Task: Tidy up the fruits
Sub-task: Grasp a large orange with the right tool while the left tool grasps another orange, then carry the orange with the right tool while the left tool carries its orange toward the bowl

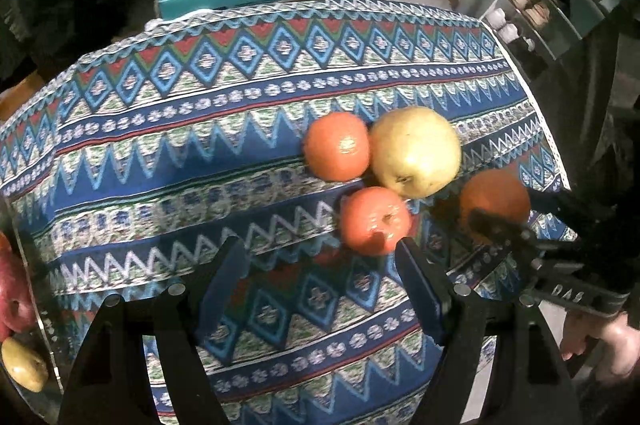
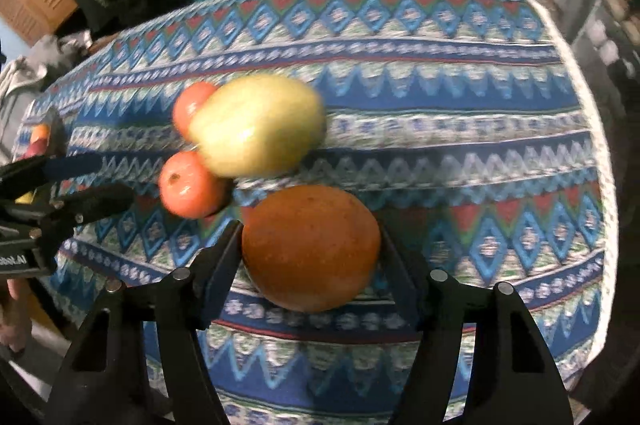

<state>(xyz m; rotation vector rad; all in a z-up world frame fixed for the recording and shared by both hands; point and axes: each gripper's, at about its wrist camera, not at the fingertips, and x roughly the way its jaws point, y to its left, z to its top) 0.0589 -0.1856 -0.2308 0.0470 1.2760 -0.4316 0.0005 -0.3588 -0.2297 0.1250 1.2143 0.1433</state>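
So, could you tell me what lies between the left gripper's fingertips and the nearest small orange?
Nothing: in the left wrist view only bare patterned tablecloth lies between the open left gripper and the small orange, just beyond one fingertip.

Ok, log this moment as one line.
left gripper: open, empty | right gripper: around big orange | on cloth: pear, two small oranges

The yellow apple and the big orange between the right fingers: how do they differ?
The yellow apple is pale yellow-green; the big orange is dark orange. The apple lies free on the cloth beside two small tangerines; the orange sits between the fingers of the right hand-held gripper. Both are round and are the largest fruits in the group.
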